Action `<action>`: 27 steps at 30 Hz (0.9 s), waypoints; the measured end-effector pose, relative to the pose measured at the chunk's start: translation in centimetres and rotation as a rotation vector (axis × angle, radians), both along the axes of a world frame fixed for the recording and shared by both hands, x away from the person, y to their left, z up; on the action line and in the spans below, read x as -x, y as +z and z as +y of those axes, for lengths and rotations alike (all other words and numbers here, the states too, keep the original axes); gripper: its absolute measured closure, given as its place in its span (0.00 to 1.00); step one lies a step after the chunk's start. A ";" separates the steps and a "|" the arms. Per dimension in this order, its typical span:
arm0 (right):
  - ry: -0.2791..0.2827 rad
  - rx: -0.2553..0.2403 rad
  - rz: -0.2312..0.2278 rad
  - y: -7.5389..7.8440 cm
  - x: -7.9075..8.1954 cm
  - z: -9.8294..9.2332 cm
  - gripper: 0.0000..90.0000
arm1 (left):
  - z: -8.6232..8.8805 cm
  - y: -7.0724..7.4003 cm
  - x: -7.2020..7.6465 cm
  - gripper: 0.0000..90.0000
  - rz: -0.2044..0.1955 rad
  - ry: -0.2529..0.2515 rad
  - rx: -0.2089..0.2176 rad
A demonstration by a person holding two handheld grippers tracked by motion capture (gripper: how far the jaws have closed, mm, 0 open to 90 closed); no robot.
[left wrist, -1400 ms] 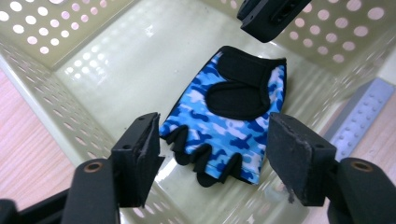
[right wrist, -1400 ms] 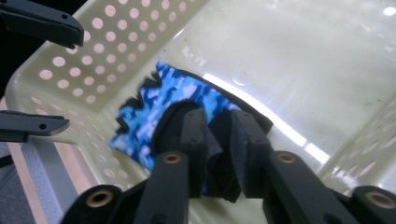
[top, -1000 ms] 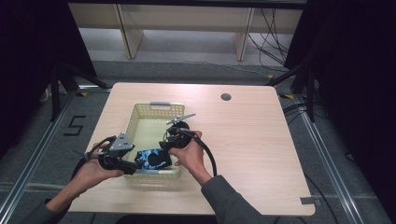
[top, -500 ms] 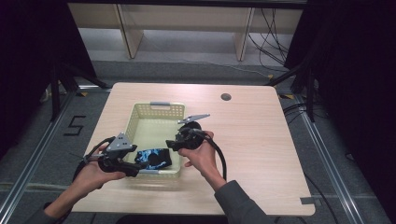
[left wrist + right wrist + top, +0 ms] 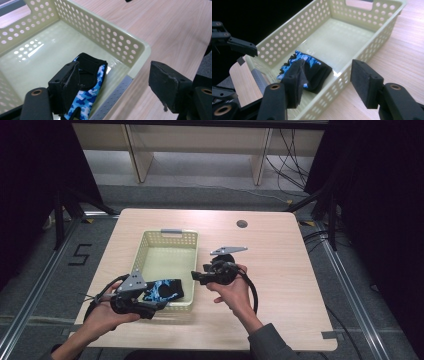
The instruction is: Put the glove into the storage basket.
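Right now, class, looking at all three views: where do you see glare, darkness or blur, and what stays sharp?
High view: table evenly lit, surroundings dark, the picture slightly soft. Left gripper view: bright dotted reflections gleam on the basket floor; the folded blue camouflage cloth is sharp, the nearest jaws a little soft. Right gripper view: black beyond the table's edge, a small glint beside the cloth.

In the left gripper view, the near jaw of the left tongs (image 5: 113, 85) covers the lower left part of the blue camouflage glove (image 5: 93, 82), and the picture's bottom edge cuts off the glove's end. The basket (image 5: 140, 51) runs out past the left edge. In the right gripper view, the left jaw of the right tongs (image 5: 328, 82) hides the glove's near edge — what sort of glove it is, and whether it lies folded, cannot be told. In the high view the left tongs (image 5: 157, 304) overlap the basket's near rim, and the person's forearms are cut off at the bottom edge.
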State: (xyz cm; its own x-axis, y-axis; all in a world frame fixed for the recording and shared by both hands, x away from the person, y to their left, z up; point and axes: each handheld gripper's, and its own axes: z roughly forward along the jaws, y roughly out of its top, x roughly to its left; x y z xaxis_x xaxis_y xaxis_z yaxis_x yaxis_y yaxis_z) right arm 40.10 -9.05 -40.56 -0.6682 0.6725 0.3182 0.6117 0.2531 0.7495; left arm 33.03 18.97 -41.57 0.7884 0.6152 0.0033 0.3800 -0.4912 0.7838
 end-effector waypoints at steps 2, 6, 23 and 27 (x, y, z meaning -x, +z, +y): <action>-0.002 -0.004 -0.007 0.1 0.1 -0.3 0.49 | -0.2 -0.2 0.2 0.27 0.007 0.001 0.015; -0.013 -0.033 0.000 0.4 0.8 -1.3 0.46 | -0.8 -0.5 0.7 0.26 0.023 0.004 0.066; 0.004 -0.044 -0.065 0.0 2.5 -3.4 0.43 | -2.0 -0.7 1.8 0.25 0.027 -0.032 0.104; 0.009 -0.060 -0.050 -0.2 2.9 -3.9 0.42 | -2.3 -0.9 2.0 0.25 0.025 -0.032 0.110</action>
